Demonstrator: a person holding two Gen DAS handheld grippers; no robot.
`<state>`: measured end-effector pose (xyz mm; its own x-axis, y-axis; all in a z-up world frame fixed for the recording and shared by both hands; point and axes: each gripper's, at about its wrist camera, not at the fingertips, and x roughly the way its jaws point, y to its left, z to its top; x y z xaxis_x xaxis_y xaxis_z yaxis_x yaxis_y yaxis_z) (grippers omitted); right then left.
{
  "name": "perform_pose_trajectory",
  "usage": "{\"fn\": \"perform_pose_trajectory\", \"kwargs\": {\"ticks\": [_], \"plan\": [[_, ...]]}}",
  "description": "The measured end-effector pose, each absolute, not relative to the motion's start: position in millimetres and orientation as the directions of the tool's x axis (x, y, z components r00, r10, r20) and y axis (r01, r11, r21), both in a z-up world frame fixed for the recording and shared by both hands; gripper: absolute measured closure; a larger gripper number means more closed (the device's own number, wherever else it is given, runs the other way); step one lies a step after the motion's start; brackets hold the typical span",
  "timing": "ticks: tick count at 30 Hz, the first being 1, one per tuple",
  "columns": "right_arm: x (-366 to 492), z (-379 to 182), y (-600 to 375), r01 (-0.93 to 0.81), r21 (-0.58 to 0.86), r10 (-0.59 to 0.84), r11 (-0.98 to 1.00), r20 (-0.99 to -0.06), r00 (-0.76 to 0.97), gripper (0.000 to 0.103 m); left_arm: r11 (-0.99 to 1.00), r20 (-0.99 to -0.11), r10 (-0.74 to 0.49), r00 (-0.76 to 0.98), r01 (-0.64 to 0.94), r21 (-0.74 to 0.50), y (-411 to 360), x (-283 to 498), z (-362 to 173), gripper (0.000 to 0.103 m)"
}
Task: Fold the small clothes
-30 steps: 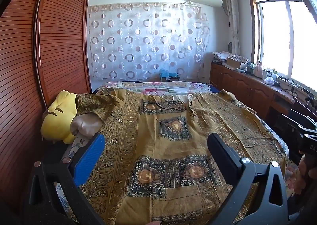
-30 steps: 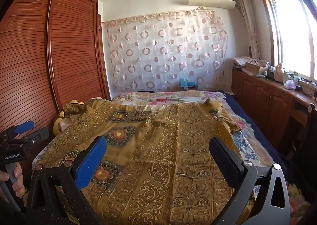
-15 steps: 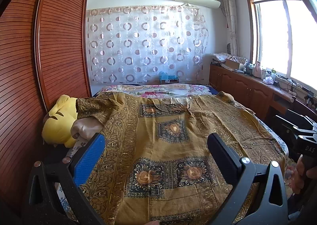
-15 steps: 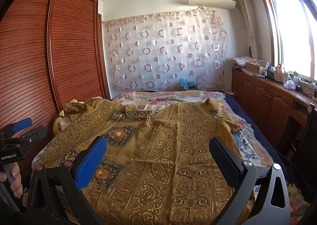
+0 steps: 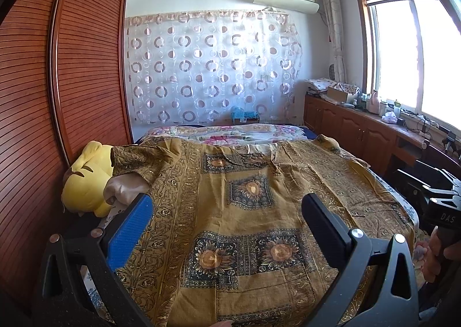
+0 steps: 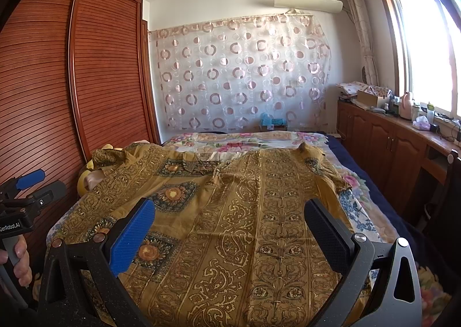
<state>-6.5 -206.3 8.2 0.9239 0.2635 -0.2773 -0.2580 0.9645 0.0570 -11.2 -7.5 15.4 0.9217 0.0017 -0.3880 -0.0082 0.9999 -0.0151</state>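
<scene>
A golden-brown patterned shirt lies spread flat on the bed, collar at the far end; it also shows in the right wrist view. My left gripper is open and empty, held above the shirt's near hem. My right gripper is open and empty, above the shirt's right half. The right gripper's body shows at the right edge of the left wrist view. The left gripper's body shows at the left edge of the right wrist view.
A yellow plush toy lies at the bed's left edge under the shirt's left sleeve. A floral bedsheet covers the bed. A wooden wardrobe stands close on the left. A wooden cabinet with clutter runs under the window on the right.
The left wrist view has tilted up slightly; the shirt lies as before. Both grippers stay open.
</scene>
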Motion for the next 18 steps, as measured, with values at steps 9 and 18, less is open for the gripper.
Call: {"fn": "perform_pose_trajectory", "kwargs": {"ticks": [9,18], "plan": [[-6.7,8.2,-206.0,-0.259,0.057,0.264,0.964,-0.277,0.924,0.0,1.0,-0.387,0.003,0.922,-0.009,-0.012,-8.9,-12.1,14.9,0.0],[-6.4,7.9,-206.1,-0.26,0.059,0.266,0.964,-0.279,0.923,0.0,1.0,-0.386,0.003,0.922,-0.008,-0.011,-9.4,-12.7,14.9,0.0]]}}
